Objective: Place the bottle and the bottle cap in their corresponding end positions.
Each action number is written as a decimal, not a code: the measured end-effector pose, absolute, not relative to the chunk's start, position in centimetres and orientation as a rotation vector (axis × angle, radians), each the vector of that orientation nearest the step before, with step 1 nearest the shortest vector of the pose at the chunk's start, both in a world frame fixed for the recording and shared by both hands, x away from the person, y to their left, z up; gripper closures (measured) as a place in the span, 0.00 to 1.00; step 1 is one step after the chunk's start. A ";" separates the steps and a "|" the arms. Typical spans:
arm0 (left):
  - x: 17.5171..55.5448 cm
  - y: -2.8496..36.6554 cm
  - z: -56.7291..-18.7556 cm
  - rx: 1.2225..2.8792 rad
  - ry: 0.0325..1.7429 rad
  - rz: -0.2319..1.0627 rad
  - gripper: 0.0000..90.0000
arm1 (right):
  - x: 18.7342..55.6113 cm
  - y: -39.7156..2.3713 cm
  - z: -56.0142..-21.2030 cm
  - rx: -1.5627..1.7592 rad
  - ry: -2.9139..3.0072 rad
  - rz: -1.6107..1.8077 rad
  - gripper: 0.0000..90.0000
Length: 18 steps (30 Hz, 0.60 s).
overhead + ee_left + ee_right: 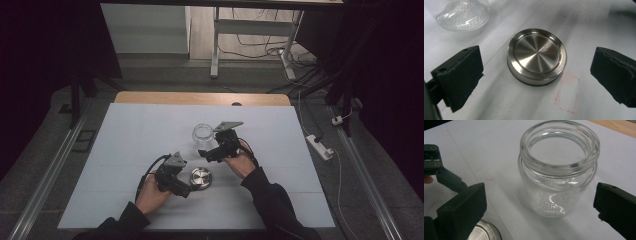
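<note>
We see left tongs apart beside lid | right tongs apart at 6 o'clock of jar | both rest on bench.

1. One clear glass jar, open at the top, standing upright on the bench.
2. One round metal lid, lying flat on the bench, apart from the jar.
3. Two hand-held grippers: the left hand-held gripper beside the lid, and the right hand-held gripper beside the jar.
4. One bench with a white top.
5. One white power strip on the floor to the right of the bench.
</note>
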State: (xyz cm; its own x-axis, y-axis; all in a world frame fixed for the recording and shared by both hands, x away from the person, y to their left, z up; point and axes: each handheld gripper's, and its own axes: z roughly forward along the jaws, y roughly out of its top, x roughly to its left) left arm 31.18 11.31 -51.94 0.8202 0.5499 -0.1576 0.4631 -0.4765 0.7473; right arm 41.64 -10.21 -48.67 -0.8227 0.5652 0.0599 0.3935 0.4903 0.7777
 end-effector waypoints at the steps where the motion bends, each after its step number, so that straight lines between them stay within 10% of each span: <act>1: 31.1 11.4 -51.9 2.146 0.742 0.131 0.00 | 41.5 -10.3 -48.6 0.828 2.531 1.240 0.00; 18: 30.3 13.7 -50.3 2.105 0.752 0.146 0.00 | 39.0 -11.2 -46.8 0.764 2.510 1.280 0.00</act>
